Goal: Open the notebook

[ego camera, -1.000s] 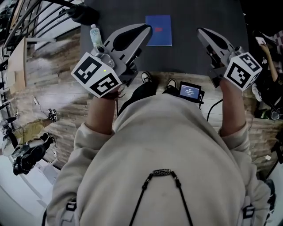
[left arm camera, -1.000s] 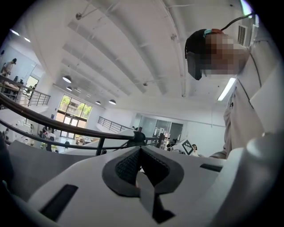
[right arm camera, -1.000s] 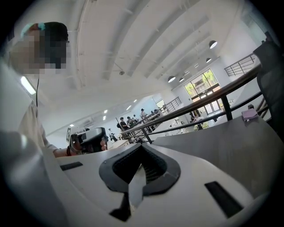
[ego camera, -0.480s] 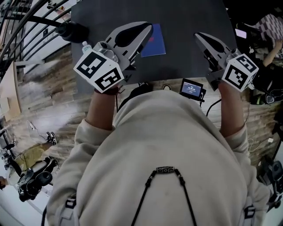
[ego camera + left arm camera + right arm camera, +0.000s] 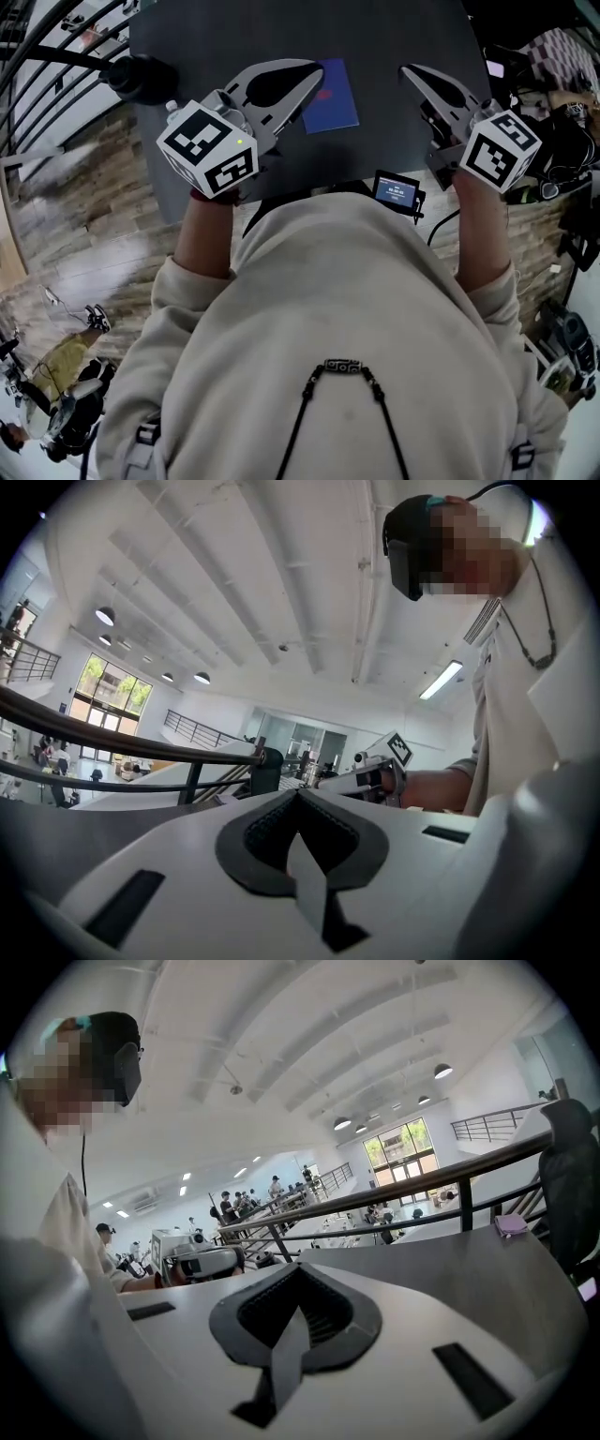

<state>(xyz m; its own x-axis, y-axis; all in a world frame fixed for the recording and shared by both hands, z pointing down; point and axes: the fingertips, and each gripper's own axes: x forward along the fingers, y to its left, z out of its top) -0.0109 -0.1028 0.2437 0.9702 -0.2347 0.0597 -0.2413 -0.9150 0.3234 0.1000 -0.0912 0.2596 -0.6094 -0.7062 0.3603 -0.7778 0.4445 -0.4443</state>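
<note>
A person in a cream sweatshirt stood at a dark grey table, holding a gripper in each hand out over it. A blue notebook lay flat and closed on the table, with a small red mark on its cover. It lay between the two grippers, much nearer the left one.

From above, the left gripper overlapped the notebook's left edge; I could not tell whether it touched. Its jaws were pressed together with nothing between them.

The right gripper hung well to the right of the notebook, its jaws also fully closed and empty.

A small lit screen sat at the table's near edge, by the person's waist.
</note>
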